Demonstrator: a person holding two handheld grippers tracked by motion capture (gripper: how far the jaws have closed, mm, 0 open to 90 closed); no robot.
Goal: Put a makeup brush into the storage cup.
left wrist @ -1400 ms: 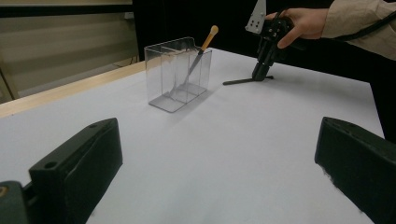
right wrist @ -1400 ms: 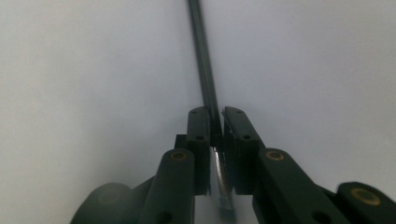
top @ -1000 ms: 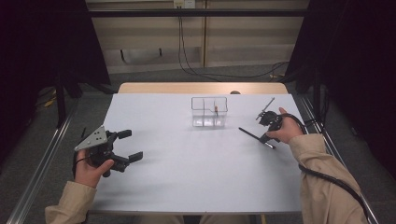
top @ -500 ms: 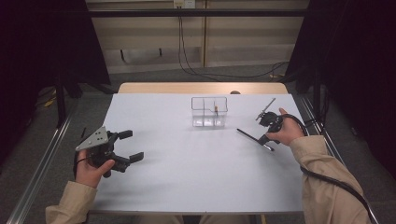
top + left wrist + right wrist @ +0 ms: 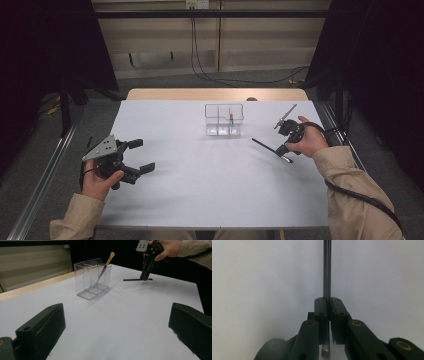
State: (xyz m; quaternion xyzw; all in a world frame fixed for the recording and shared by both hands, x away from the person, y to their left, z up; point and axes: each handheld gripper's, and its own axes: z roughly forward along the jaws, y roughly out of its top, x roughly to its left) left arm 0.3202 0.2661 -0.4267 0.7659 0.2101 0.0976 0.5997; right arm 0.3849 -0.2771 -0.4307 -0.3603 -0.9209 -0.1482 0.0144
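Observation:
A clear divided holder (image 5: pixel 224 120) stands at the table's far middle with an orange-tipped brush (image 5: pixel 231 118) leaning inside it. To its right, my right gripper (image 5: pixel 282 149) points down at the white table and is shut on a thin black stick (image 5: pixel 264 145) that lies almost flat at the surface. In the right gripper view the stick (image 5: pixel 327 270) runs straight ahead from between the closed pads of the right gripper (image 5: pixel 328 302). My left gripper (image 5: pixel 142 156) rests open at the near left with nothing in it. Its view takes in the holder (image 5: pixel 92 277), the brush (image 5: pixel 106 263) and the stick (image 5: pixel 135 279).
The white sheet (image 5: pixel 210 185) covers the table, with a wooden strip (image 5: pixel 215 94) along the far edge. Metal rails (image 5: pixel 45 175) run beside the table on both sides. Black curtains and cables hang behind.

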